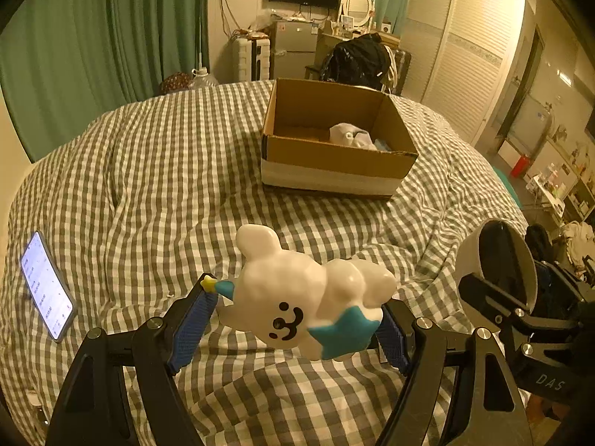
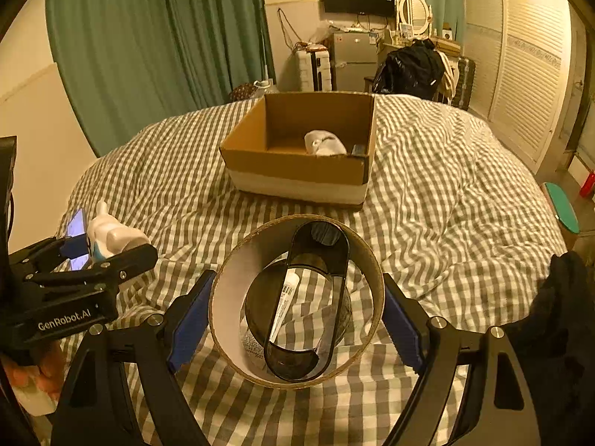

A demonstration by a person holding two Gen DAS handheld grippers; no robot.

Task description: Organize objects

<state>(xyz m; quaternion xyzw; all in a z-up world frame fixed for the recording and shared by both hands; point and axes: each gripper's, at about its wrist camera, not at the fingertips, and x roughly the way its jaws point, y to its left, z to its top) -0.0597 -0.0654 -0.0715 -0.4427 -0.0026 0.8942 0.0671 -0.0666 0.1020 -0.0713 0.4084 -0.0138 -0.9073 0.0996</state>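
Blue-padded left gripper (image 1: 299, 316) pinched a white glossy bear figurine (image 1: 297, 297) between its pads, one pad at the teal party-hat side, the other behind the teal star the bear hugged. Figurine lay sideways in the grip, face toward the camera, lifted clear of the bed (image 1: 148, 171). From the right wrist view the same figurine (image 2: 111, 236) stuck out of the left gripper (image 2: 93, 245) at far left, fingertips of a hand (image 2: 41, 375) visible under it.

Right gripper (image 2: 295, 316) clamped a short cardboard ring (image 2: 230, 290) by its outer sides, pads touching both flanks, opening turned to the camera. Inside the ring sat a clear container with a black oval frame (image 2: 327, 260); a white label strip showed through it. In the left wrist view that ring (image 1: 468, 256) and right gripper (image 1: 520, 308) appeared at right edge, just beside the left one, also off the bed.

Grey-and-white checked duvet covered the bed, wrinkled. Lit phone (image 1: 46, 286) lay flat on it, screen up, left of the left gripper. Open cardboard box (image 1: 334, 160) with a white lower band sat further out on the bed, well apart from both grippers; a white rounded item (image 1: 351, 135) and something bluish sat in its right part, details too small to tell.

Green curtains (image 1: 93, 44) hung behind the bed at left.
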